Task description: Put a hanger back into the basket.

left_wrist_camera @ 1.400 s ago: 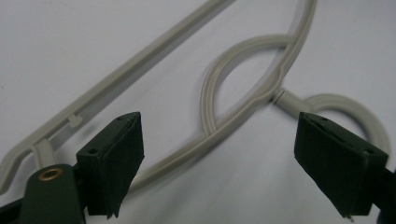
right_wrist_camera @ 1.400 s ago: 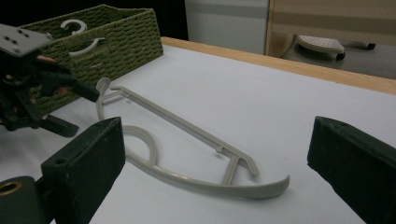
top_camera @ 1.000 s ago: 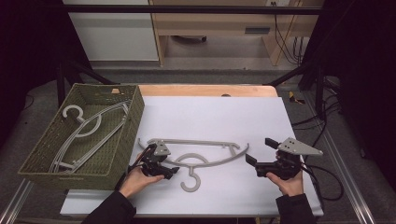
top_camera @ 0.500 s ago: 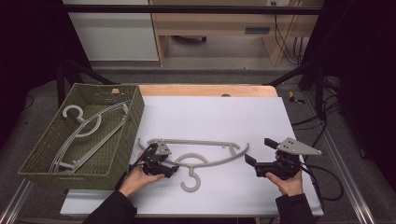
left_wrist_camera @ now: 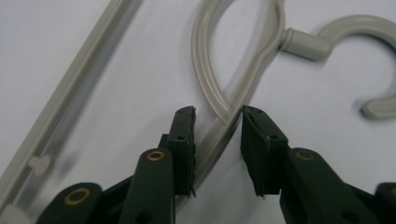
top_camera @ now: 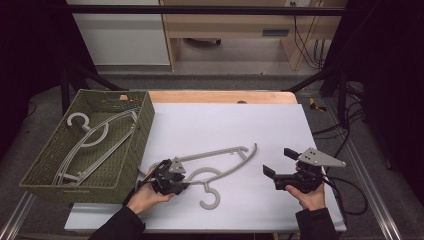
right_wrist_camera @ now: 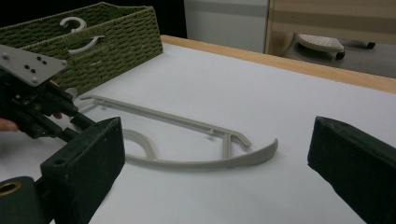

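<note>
A grey plastic hanger (top_camera: 220,152) lies flat on the white table top, its hook (top_camera: 210,200) pointing toward the person. My left gripper (top_camera: 186,181) sits at the hanger's left part. In the left gripper view its jaws straddle the curved arm of the hanger (left_wrist_camera: 219,84); they have just been closing, and a thin gap remains at the right pad (left_wrist_camera: 254,140). My right gripper (top_camera: 278,161) rests at the right of the table, open wide and holding nothing. In the right gripper view the hanger (right_wrist_camera: 187,119) lies ahead of it, with the left gripper (right_wrist_camera: 79,122) at its far end.
A green woven basket (top_camera: 135,150) stands at the table's left edge with grey hangers (top_camera: 95,140) inside; it also appears as the basket (right_wrist_camera: 107,51) behind the left hand. A wooden strip (top_camera: 225,96) runs along the table's far edge.
The hanger has turned a little on the table, its left end now nearer the person. The left hand has shifted slightly with it. The right hand has not moved.
</note>
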`<move>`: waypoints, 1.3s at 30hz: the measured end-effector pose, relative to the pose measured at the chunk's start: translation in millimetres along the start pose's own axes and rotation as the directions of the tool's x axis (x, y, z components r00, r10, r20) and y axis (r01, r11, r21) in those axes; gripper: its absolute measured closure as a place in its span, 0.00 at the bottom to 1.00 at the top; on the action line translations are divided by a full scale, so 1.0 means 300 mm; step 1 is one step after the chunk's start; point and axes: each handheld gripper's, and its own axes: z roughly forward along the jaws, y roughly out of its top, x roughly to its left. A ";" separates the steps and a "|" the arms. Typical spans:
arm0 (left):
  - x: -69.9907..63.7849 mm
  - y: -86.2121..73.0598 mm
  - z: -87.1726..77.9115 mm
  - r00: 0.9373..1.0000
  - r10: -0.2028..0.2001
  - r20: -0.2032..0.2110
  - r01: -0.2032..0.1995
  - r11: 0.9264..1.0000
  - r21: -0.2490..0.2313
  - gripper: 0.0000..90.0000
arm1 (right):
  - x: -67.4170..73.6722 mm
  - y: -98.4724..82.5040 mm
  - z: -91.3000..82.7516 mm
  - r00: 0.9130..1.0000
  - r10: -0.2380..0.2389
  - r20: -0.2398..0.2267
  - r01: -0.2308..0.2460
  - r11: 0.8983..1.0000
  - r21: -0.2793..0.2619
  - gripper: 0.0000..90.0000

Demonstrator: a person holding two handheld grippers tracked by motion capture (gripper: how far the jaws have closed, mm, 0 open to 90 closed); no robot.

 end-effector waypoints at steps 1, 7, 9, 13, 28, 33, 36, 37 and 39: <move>0.000 0.000 0.000 1.000 0.000 0.000 0.000 1.000 0.000 0.76 | 0.000 0.000 0.000 1.000 0.000 0.000 0.000 1.000 0.000 0.05; -0.047 0.004 -0.011 0.998 0.046 0.031 -0.047 0.999 0.027 0.84 | -0.005 0.002 -0.008 1.000 -0.007 -0.002 0.007 1.000 -0.005 0.04; -0.064 0.008 -0.011 0.998 0.052 0.036 -0.053 0.998 0.019 0.87 | -0.004 0.003 -0.009 1.000 -0.003 -0.003 0.003 1.000 -0.007 0.05; -0.096 0.025 0.004 0.999 0.036 0.038 -0.035 0.999 -0.002 0.90 | -0.004 0.003 -0.009 1.000 -0.001 -0.002 0.001 1.000 -0.008 0.04; -0.082 0.025 -0.023 0.998 0.013 0.053 -0.016 0.999 0.048 0.75 | -0.005 0.003 -0.011 1.000 -0.001 -0.003 0.001 1.000 -0.008 0.04; -0.075 -0.001 -0.046 0.999 0.020 0.049 -0.024 0.996 0.085 0.76 | -0.006 0.004 -0.014 1.000 0.001 -0.001 -0.001 1.000 -0.010 0.04; -0.078 -0.025 -0.054 0.998 0.040 0.046 -0.046 0.992 0.120 0.76 | -0.006 0.004 -0.015 1.000 0.000 -0.003 0.000 1.000 -0.008 0.04; -0.076 -0.032 -0.055 0.998 0.039 0.049 -0.045 0.991 0.124 0.77 | -0.006 0.004 -0.014 1.000 0.000 -0.002 0.000 1.000 -0.008 0.04; -0.071 -0.034 -0.056 0.998 0.033 0.053 -0.040 0.992 0.121 0.79 | -0.006 0.003 -0.014 1.000 -0.002 -0.006 0.002 1.000 -0.004 0.04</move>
